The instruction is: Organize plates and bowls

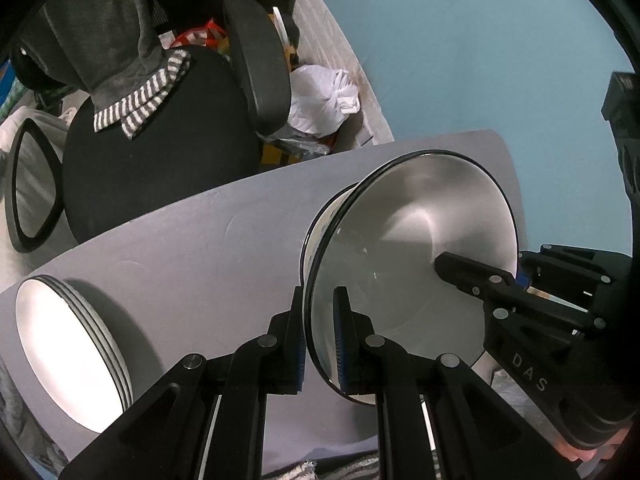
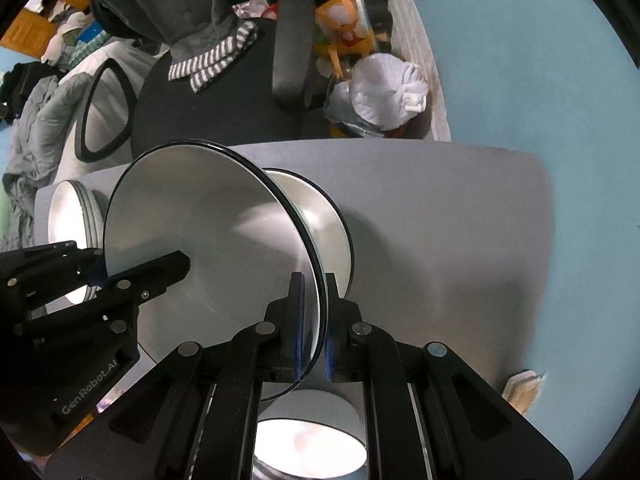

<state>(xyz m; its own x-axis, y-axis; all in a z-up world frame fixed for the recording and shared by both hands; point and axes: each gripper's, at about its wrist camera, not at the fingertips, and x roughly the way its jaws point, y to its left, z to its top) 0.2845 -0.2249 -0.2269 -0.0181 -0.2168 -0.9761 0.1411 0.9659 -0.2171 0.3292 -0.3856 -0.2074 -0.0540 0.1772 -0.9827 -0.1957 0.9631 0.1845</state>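
While both grippers clamp opposite rims of the plate [image 1: 420, 220], it hangs above a bowl [image 2: 320, 216] on the table [image 1: 200, 232]; left gripper [image 1: 320, 336] and right gripper [image 2: 314, 320] each pinch its edge between closed jaws.

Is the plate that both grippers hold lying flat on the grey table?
No: the plate is in the air, clamped at opposite rims by the left gripper and right gripper, above the table.
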